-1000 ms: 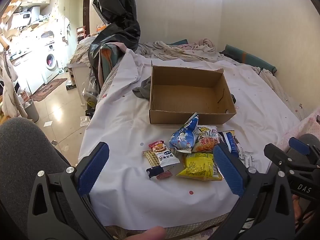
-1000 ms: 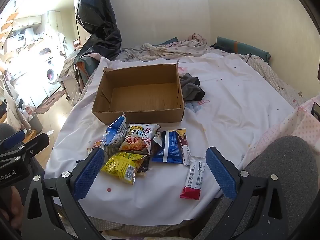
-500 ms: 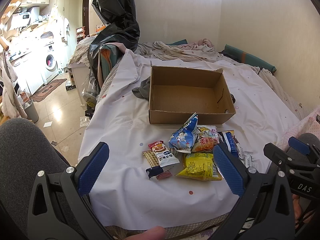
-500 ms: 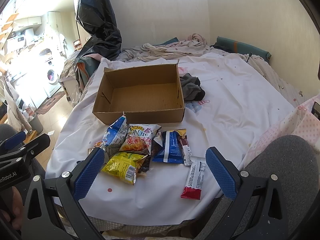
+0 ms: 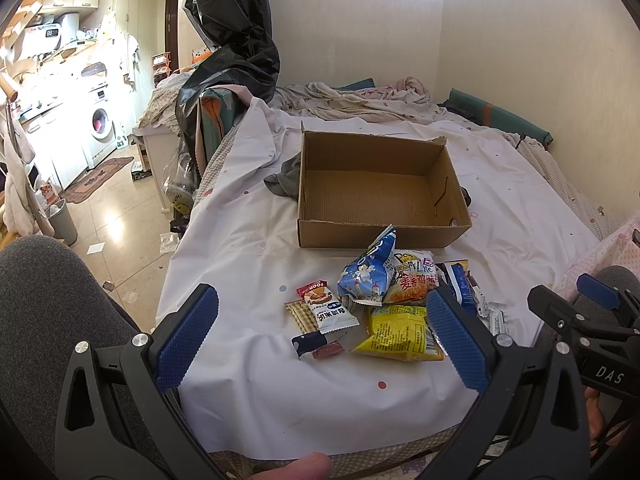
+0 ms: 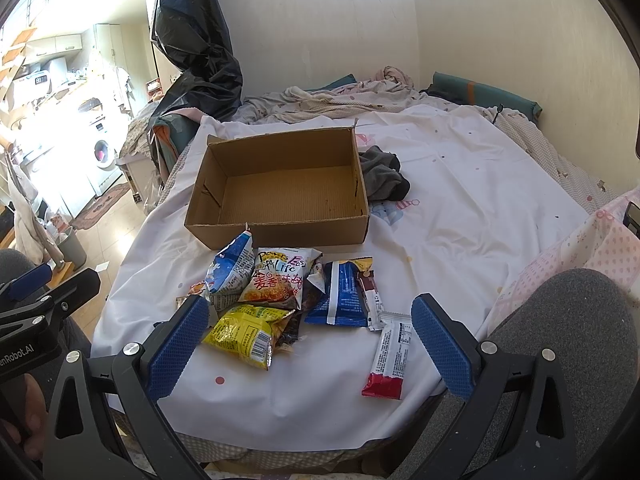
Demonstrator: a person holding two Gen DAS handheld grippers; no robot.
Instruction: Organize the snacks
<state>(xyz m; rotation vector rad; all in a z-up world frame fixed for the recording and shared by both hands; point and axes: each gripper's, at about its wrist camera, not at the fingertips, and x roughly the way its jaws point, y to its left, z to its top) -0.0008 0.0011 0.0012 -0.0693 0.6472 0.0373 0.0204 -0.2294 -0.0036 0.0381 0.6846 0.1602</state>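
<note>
Nothing has moved much since a second ago: the snacks [image 6: 280, 304] lie heaped on the white bed sheet [image 6: 460, 208], just in front of the open cardboard box [image 6: 280, 184]. A dark cloth [image 6: 384, 176] lies beside the box, a washing machine [image 5: 102, 124] stands beyond. Both the left gripper [image 5: 320, 336] and right gripper [image 6: 308, 344] hover wide apart, holding nothing.

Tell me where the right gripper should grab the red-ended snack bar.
Grip the red-ended snack bar across its narrow middle, coming straight down from above. It lies flat and alone on the sheet, long axis pointing away, so the open right gripper likely spans its width without disturbing the snack pile.
</note>
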